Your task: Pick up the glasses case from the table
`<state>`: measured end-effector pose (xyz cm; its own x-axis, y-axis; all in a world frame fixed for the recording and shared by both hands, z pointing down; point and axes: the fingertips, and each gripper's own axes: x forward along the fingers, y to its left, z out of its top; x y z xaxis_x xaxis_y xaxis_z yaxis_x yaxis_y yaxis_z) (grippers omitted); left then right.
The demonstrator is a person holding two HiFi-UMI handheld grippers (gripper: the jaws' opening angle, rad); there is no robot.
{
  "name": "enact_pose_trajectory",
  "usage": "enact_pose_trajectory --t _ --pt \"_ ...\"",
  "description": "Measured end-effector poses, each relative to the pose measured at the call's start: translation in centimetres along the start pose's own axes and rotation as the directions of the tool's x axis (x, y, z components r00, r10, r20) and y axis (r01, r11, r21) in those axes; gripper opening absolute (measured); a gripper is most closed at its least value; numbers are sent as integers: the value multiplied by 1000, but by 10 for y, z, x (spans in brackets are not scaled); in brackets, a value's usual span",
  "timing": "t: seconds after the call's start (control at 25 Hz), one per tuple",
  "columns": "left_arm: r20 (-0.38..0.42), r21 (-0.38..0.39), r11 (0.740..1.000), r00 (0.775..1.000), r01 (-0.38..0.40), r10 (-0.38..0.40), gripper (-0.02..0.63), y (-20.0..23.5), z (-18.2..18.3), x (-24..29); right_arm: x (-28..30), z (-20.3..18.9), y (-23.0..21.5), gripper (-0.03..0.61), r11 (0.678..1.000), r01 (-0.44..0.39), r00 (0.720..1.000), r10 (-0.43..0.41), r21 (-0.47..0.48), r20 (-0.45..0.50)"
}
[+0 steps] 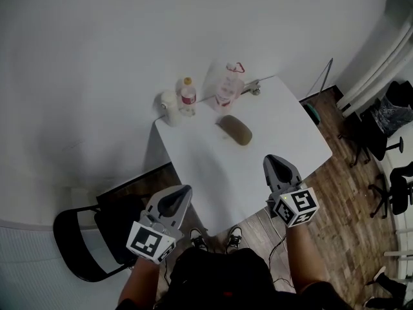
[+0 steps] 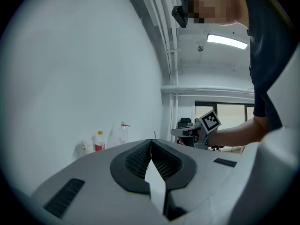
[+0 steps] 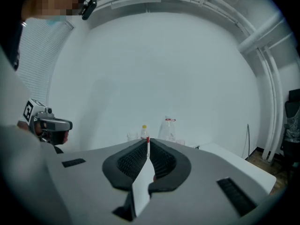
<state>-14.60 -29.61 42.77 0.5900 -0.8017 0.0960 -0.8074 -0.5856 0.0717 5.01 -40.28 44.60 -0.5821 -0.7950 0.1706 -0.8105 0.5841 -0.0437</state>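
Two hand-held grippers wait at the near edge of a white surface (image 1: 284, 141), with nothing in them.
The brown, oval glasses case (image 1: 235, 130) lies flat past the middle of the surface, near two bottles (image 1: 188, 95), well apart from the left gripper (image 1: 175, 201) and right gripper (image 1: 276, 166). Both grippers' fingers are clenched on nothing. The case looks light, stiff and smooth; pinching across its narrow middle seems the surest hold.

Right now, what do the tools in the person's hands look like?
Both the left gripper and right gripper are light grey, their jaws lined with black ribbed pads. Each carries a white cube with black square markers. The person's top is dark.
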Motion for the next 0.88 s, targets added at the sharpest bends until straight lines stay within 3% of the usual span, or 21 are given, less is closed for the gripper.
enact_pose_trajectory --t 0.16,0.36,0.56,0.88 --pt "8 -71 997 999 -38 39 21 5 -7 11 44 -28 -29 29 999 -24 995 20 -37 -100" --pt "-6 -135 986 995 -102 102 20 5 -18 22 98 -72 -55 229 994 -91 968 72 -68 -242" --pt "-43 -150 976 987 -159 155 20 9 -33 28 148 -126 -70 331 984 -163 910 122 -71 -396" --pt "-105 -146 963 971 -227 213 21 25 -54 31 218 -196 -96 382 967 -217 822 107 -134 -560"
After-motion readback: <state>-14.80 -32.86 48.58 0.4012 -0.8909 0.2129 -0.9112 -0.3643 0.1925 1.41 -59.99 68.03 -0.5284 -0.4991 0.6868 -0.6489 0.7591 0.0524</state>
